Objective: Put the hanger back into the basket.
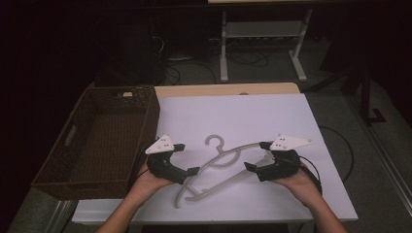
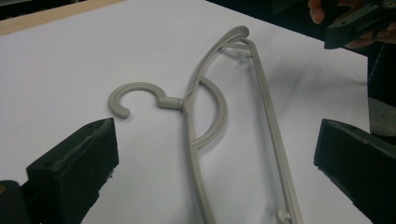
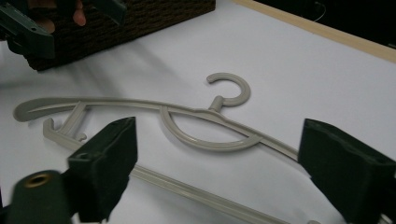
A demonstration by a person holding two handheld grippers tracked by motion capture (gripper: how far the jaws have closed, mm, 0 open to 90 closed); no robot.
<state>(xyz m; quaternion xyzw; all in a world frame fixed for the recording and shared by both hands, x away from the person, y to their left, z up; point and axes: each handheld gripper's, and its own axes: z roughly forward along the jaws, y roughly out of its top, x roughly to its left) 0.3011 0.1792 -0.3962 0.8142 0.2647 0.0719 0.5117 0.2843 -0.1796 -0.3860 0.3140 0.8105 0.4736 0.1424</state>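
The grey plastic hanger (image 1: 218,167) lies flat on the white table top (image 1: 243,116), approx. centre-front, between your two hands. In the high view its long axis runs diagonally, from about 8 o'clock (near end, close to the table's front edge) up to about 2 o'clock (far end, by your right gripper). The hook (image 1: 214,142) sticks out of the middle toward 11 o'clock, pointing away from you, w/ its open side facing the basket. The straight bar is the side nearer you; the curved shoulder side faces the far edge.

Your left gripper (image 1: 186,158) sits at 9 o'clock of the hanger, just beside its near half. Jaws stand wide apart; in the left gripper view the hanger (image 2: 201,154) runs up between them, nothing pinched.

Your right gripper (image 1: 257,155) is at 3 o'clock, at the far end. Jaws wide too, not pressing on anything; in the right gripper view the hanger (image 3: 187,126) lies across in front of them, hook (image 3: 231,88) at 12 o'clock.

The brown wicker basket (image 1: 73,145) sits at 9 o'clock on the table's left edge, well apart from the hanger.
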